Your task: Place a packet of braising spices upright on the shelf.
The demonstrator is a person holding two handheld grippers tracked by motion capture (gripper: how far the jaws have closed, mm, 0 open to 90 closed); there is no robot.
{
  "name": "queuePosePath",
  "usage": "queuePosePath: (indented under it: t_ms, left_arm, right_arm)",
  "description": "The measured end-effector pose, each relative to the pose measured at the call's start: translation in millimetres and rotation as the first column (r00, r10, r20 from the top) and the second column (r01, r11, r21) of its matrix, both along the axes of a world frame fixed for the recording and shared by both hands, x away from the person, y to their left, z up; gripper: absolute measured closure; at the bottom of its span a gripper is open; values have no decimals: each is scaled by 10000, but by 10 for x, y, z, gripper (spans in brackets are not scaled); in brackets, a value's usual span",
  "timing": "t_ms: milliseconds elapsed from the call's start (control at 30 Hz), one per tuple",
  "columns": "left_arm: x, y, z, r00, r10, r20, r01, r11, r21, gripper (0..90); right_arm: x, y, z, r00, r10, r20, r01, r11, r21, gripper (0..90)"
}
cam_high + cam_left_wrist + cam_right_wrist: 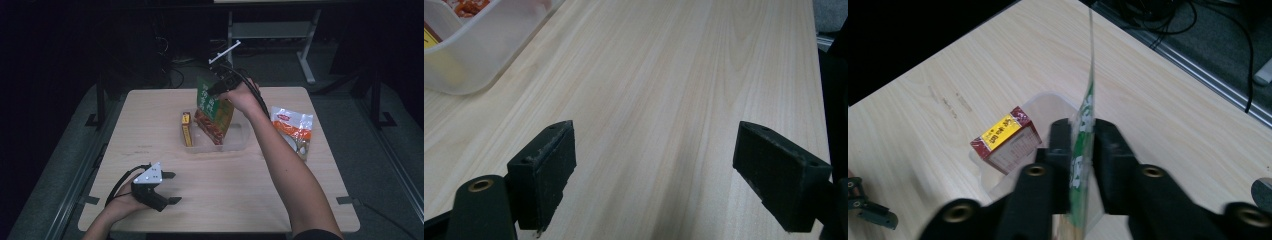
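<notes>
Pinching the green snack bag [1082, 150] over the clear tub [239, 137], the right gripper [1083, 145] hides the bag's print, readable from above; the left gripper [656, 170] gapes.

We've got our left gripper [170, 187] low near us, jaws wide apart; our right gripper [216, 91] is stretched forward, pinched tight.

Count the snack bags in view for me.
2: a green bag hangs from the right gripper over the clear tray; a white-and-orange bag lies on the table, right of the tray.
</notes>
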State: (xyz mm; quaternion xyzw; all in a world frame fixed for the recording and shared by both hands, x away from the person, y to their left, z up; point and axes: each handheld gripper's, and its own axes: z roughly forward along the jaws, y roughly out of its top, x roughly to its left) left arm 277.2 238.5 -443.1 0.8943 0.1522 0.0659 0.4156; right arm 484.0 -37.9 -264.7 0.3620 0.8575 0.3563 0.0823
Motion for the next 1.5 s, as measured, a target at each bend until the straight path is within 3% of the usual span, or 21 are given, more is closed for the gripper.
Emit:
queuePosePath:
  t_ms: [200, 567, 733, 1000, 1233, 1500]
  left_arm:
    - [-4, -3, 2, 10000, 1, -26, -1, 10000, -23, 168]
    - [7, 8, 6, 10000, -36, 37, 36, 10000, 23, 169]
    - [5, 16, 13, 9998, 161, -124, -162, 9998, -95, 168]
    - [37, 31, 33, 9982, 555, -249, -558, 9983, -145, 161]
    - [58, 40, 48, 9951, 954, -255, -954, 9954, 16, 136]
    - [65, 27, 48, 9922, 1215, -295, -1215, 9926, 33, 134]
  right_arm:
    - [-76, -69, 7, 9994, -32, 352, 35, 9999, -101, 510]
    - [-234, -267, 60, 9948, 71, 1015, -116, 9990, 440, 254]
    - [-380, -379, 78, 9900, 438, 1344, -513, 9973, 529, 229]
    - [-670, -682, 8, 9833, 534, 1742, -727, 9917, 1061, 230]
    - [-907, -947, -182, 9819, 558, 1810, -794, 9889, 1256, 231]
    - [-1107, -1082, -434, 9803, 635, 1868, -857, 9899, 1132, 232]
